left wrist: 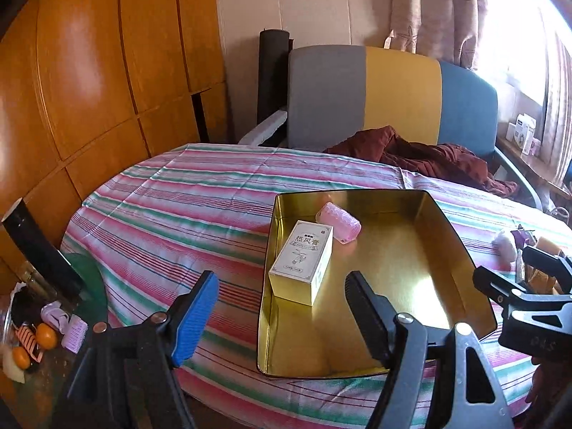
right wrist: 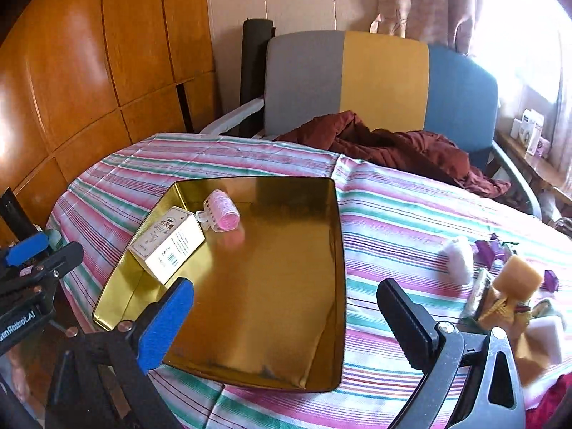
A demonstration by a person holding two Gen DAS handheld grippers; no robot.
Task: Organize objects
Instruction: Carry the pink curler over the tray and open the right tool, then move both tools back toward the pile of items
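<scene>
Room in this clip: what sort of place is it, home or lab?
Most likely a lived-in home. A striped tablecloth covers the table, a tricolour armchair holds a crumpled maroon garment, and patterned curtains hang beside wooden panelling.

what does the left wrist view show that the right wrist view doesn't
Only the left wrist view shows the small oranges and clutter low at its left edge, beyond the table.

Only the right wrist view clearly shows the tan sponge-like block and the white foam block on the striped tablecloth.

Both show the gold metal tin holding the white carton box and the pink hair roller, plus the open left gripper and open right gripper, both empty.
</scene>
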